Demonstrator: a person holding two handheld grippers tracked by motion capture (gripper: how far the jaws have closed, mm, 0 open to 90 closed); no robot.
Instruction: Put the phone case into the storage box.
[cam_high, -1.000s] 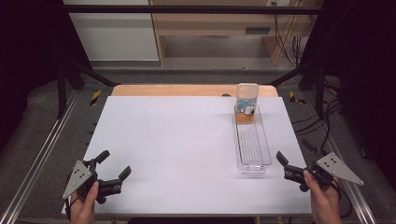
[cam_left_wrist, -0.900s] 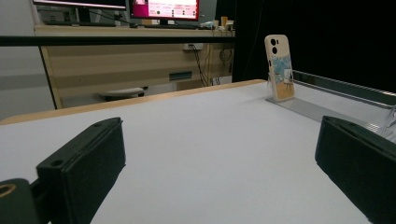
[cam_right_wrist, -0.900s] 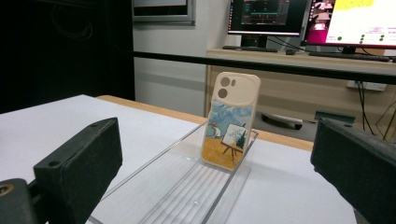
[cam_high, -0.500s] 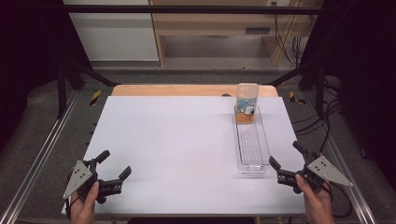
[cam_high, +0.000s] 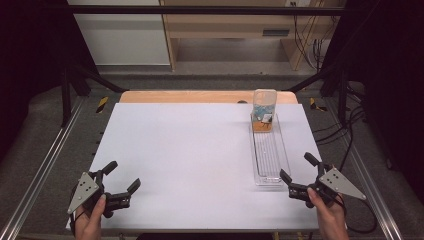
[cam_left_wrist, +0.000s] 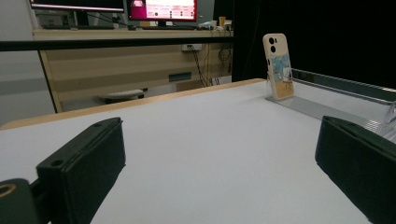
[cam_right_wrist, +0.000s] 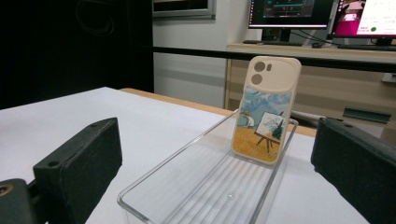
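Clear tray (near end) beside right gripper

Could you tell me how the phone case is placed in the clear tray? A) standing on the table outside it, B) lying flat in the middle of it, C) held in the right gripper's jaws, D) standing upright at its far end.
D: the phone case stands upright at the far end of the clear tray, and the right gripper is open, apart from it.

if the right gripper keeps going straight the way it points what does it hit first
Most likely the near end wall of the clear tray, which lies right ahead of the right gripper with its jaws open. The phone case stands farther on, at the tray's far end.
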